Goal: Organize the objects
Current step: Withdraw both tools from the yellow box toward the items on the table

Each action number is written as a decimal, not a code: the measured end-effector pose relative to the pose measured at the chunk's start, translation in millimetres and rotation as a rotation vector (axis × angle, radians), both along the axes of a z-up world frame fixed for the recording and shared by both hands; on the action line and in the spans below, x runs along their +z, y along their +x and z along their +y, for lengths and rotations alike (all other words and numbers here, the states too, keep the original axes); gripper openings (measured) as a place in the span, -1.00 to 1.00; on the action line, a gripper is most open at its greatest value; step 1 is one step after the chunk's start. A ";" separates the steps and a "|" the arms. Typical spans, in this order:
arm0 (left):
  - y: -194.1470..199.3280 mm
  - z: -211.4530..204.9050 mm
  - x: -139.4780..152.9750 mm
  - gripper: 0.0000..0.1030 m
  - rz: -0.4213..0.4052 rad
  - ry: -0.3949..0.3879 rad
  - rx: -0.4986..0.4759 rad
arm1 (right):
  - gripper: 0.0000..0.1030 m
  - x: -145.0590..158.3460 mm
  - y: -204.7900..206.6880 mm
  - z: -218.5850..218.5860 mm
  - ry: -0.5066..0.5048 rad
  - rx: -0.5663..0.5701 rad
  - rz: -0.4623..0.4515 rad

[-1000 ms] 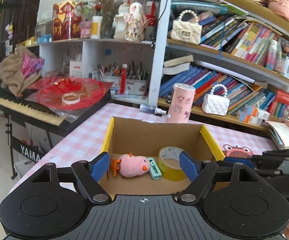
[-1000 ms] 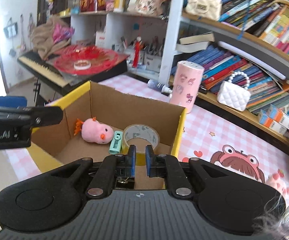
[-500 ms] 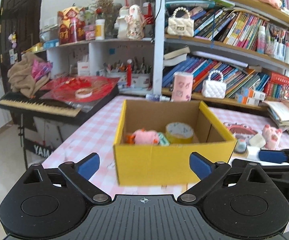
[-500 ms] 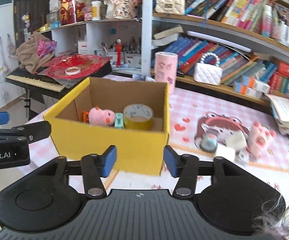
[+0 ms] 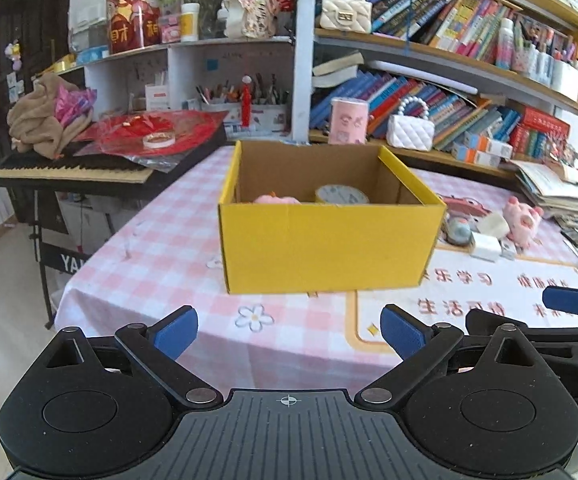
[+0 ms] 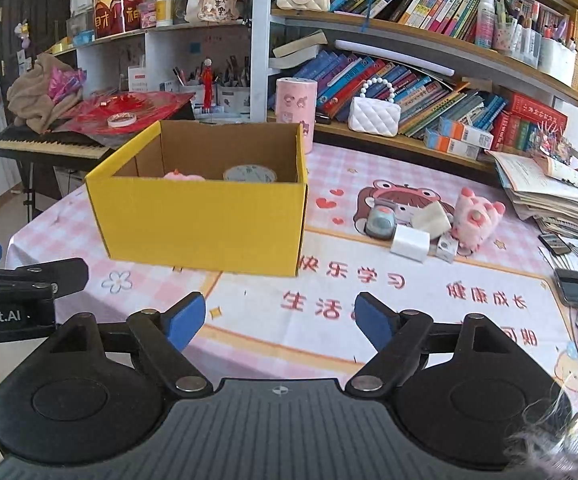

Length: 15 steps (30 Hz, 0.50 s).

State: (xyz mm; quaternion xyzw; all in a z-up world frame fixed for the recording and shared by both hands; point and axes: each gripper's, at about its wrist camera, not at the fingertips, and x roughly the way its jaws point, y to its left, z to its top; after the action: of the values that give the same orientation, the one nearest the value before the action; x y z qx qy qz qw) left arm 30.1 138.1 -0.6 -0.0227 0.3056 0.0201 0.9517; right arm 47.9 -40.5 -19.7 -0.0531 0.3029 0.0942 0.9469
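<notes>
A yellow cardboard box (image 5: 325,248) (image 6: 205,228) stands on the pink checked tablecloth; a pink plush (image 5: 277,199) and a roll of tape (image 5: 341,195) show over its rim. To its right lie a pink pig plush (image 6: 475,218), a white charger block (image 6: 411,243), a grey toy (image 6: 381,220) and a beige piece (image 6: 431,218). My left gripper (image 5: 289,330) hangs before the table's near edge, its jaws opening, nothing between them. My right gripper (image 6: 279,320) is over the printed mat, its jaws opening and empty.
A bookshelf (image 6: 429,60) lines the back, with a pink cylinder (image 6: 295,108) and a white quilted bag (image 6: 373,116) before it. A keyboard (image 5: 69,170) with red items stands at left. Papers (image 6: 553,188) and a phone (image 6: 577,280) lie at right.
Both grippers have drawn back from above the box to the table's near side. The right gripper went from shut to wide open; the left opened wider. The box's contents stayed put.
</notes>
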 end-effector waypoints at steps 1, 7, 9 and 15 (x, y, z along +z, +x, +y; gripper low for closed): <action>-1.2 -2.0 -1.0 0.95 0.003 0.001 -0.006 | 0.62 -0.6 -3.3 -1.2 -0.001 -0.005 0.001; -8.2 -10.1 -7.5 0.98 0.032 -0.009 -0.045 | 0.68 -4.0 -18.7 -10.7 -0.009 -0.062 0.007; -10.0 -13.9 -9.3 0.98 0.040 -0.010 -0.061 | 0.69 -4.9 -23.5 -14.4 -0.009 -0.081 0.009; -13.7 -27.7 -11.9 0.98 0.046 -0.010 -0.120 | 0.69 -6.7 -38.7 -29.4 -0.012 -0.146 0.013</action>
State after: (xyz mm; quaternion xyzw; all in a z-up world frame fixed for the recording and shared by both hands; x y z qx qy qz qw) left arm 16.4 110.4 -12.5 -0.0087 0.3283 -0.0383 0.9438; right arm 9.1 -70.0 -26.3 -0.0360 0.3126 0.0236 0.9489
